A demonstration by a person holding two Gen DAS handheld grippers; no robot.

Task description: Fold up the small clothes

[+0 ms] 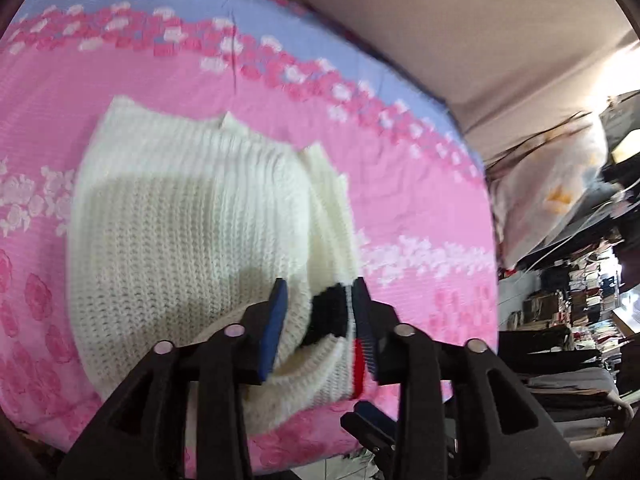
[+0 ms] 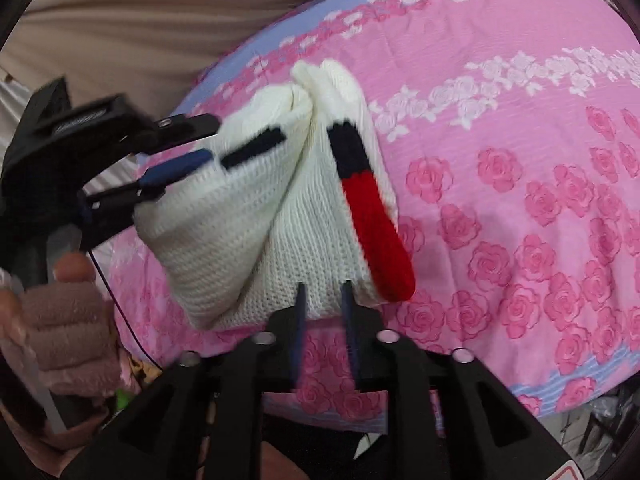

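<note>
Left wrist view: my left gripper (image 1: 320,292) has its blue pads spread, with the near hem of the white knit sweater (image 1: 192,216) bunched between them. The right-hand pad (image 1: 364,312) lies against the black-and-red stripe; the left-hand pad (image 1: 276,320) presses into the knit. I read the jaws as pinching the fabric, though blur softens the contact. The sweater lies doubled over on the pink floral bed cover (image 1: 420,208), reaching from near the bed's front edge toward its middle. The far edge of the bed carries a pale blue band. Beyond the bed's right edge I note a cluttered pile of bags and shelves (image 1: 568,272), too blurred to itemise.

Right wrist view: my right gripper (image 2: 324,292) has its jaws drawn close, a narrow gap between the two pads, nipping the sweater's lower edge (image 2: 320,280) beside the red stripe (image 2: 376,232). The sweater (image 2: 224,216) is lifted off the cover (image 2: 520,200) here, tented between both tools. The left gripper (image 2: 180,164) enters from the left of frame, clamped on the sweater's other corner near a short black stripe. My left hand (image 2: 68,312) shows below it, wrapped round the handle. The lifted cloth hangs over the front edge of the bed.
</note>
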